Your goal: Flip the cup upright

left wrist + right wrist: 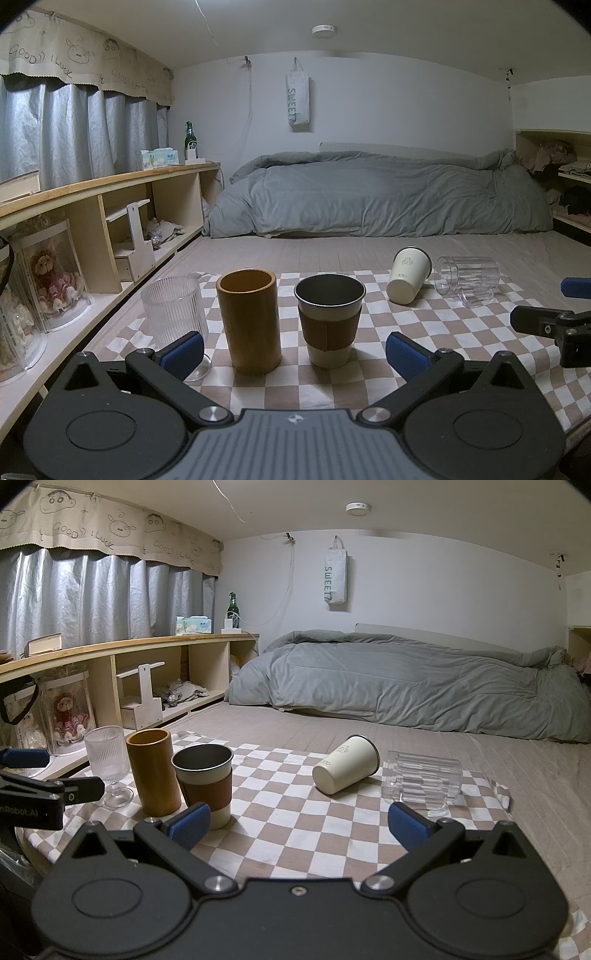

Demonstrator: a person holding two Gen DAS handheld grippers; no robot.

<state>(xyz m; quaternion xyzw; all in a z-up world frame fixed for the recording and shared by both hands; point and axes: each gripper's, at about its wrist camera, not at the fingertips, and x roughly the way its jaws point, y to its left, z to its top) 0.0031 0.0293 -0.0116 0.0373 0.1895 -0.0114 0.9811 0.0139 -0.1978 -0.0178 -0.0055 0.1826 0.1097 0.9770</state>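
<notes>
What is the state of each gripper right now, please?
Left gripper: open, holding nothing, facing the sleeved cup.
Right gripper: open, holding nothing, short of the tipped white cup.

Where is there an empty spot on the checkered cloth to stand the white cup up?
The bare stretch of checkered cloth lies between the sleeved cup and the tipped white cup, in front of the right claw. The left side is crowded: ribbed glass, bamboo cup. The clear mug lies beside the white cup.
</notes>
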